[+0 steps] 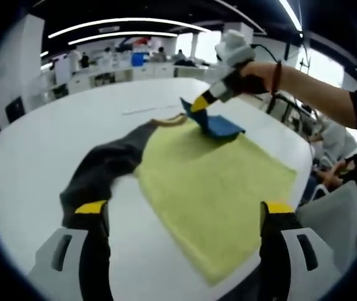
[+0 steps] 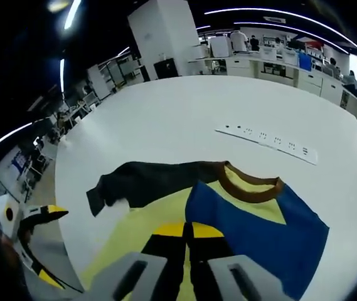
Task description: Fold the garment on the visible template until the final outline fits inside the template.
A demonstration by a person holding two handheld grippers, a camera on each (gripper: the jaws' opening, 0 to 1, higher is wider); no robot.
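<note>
While the shirt (image 1: 209, 188) lies flat on the white table (image 1: 40, 157), yellow body toward me and dark sleeve (image 1: 103, 166) spread to one side, my left claw (image 1: 184, 216) hangs wide open above its near hem, gripping nothing. My right claw (image 2: 187, 231) is pressed together on the blue sleeve (image 2: 253, 235), which is folded in over the yellow by the brown collar (image 2: 250, 188). A strip (image 2: 269, 143) of marks lies beyond.
</note>
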